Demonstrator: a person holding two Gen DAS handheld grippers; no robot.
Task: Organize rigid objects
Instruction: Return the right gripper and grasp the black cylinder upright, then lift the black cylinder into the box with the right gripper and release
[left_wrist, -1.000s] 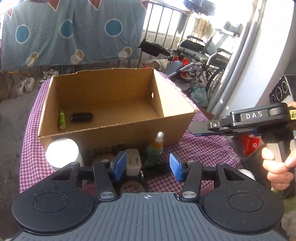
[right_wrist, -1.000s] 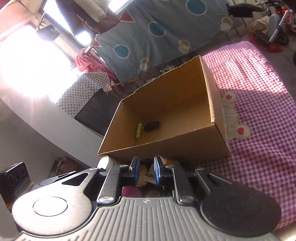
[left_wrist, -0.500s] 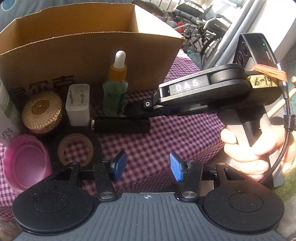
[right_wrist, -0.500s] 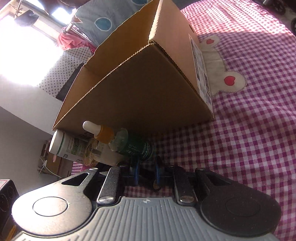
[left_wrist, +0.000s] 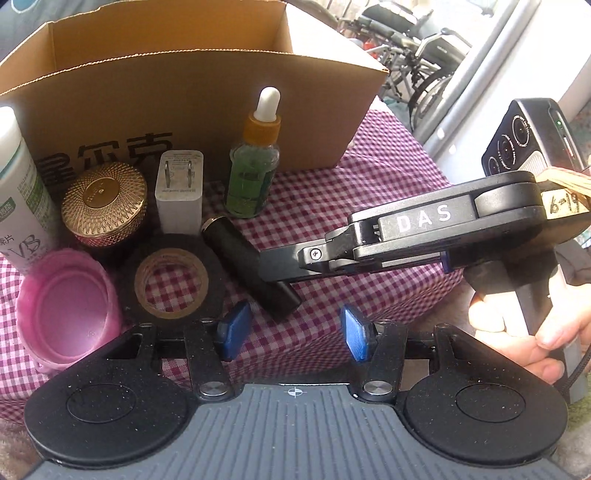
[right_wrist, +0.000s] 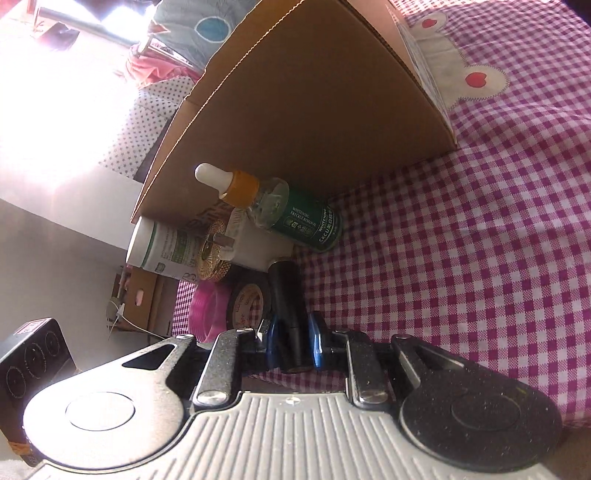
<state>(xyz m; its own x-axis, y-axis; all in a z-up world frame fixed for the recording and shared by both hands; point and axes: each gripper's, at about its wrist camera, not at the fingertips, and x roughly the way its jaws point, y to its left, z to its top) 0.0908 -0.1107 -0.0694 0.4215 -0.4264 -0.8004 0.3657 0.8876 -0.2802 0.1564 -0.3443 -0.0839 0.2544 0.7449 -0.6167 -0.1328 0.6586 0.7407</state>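
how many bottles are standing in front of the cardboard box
2. The green dropper bottle stands near the middle of the cardboard box front; the white bottle stands at the far left edge of the left wrist view, partly cut off. More may sit out of frame there.

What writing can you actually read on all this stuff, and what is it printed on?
"DAS": right tongs.
"6-19": tag on them.
"VB": white bottle.
"WHITENING FRECKLE REMOVAL", "CKCU": green dropper bottle.
Chinese characters: cardboard box.
Charger and tape roll print: too small.
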